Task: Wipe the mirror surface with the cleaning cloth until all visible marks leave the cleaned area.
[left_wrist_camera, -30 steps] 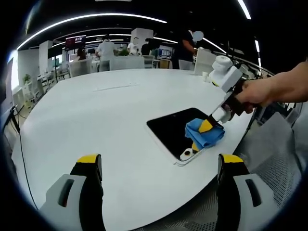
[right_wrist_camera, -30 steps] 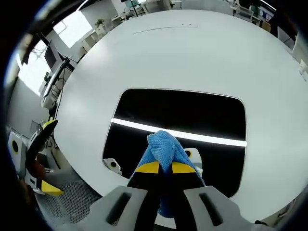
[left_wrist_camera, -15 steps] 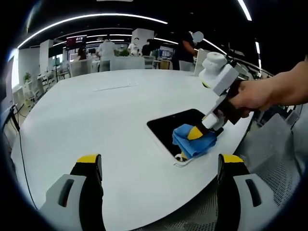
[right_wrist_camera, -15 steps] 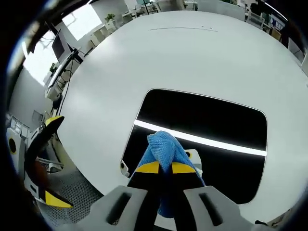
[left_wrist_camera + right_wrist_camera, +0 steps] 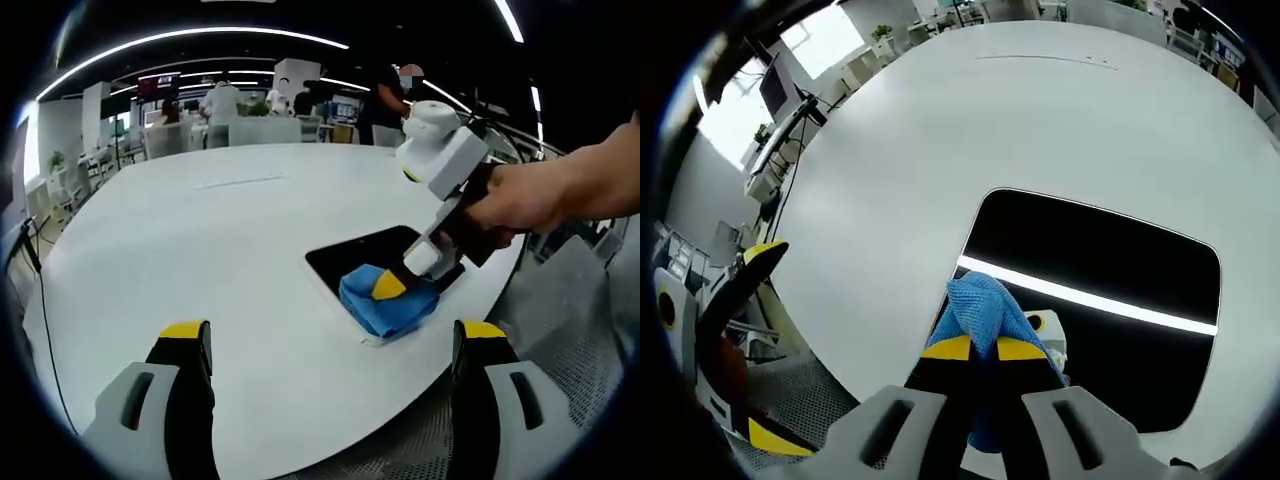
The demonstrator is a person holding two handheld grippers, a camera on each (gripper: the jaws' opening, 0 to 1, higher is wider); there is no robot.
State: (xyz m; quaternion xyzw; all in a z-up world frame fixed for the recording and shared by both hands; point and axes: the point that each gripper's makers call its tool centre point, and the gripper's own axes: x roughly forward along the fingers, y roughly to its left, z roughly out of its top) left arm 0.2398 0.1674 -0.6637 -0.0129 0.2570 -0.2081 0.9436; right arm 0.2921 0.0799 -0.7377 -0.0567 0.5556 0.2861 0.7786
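Note:
A dark rectangular mirror lies flat on the white round table, near its right edge. My right gripper is shut on a blue cleaning cloth and presses it onto the mirror's near-left corner. A bright light strip reflects across the glass. A hand holds that gripper in the left gripper view. My left gripper hangs open above the table's near edge, well short of the mirror, with nothing between its fingers.
The table edge runs just right of and below the mirror, with perforated grey flooring beyond. Desks, chairs and several people stand at the far side of the room. The other gripper's yellow-tipped jaw shows at the left of the right gripper view.
My right gripper has dragged the cloth leftward across the mirror toward its near-left corner. The left gripper has stayed put and open.

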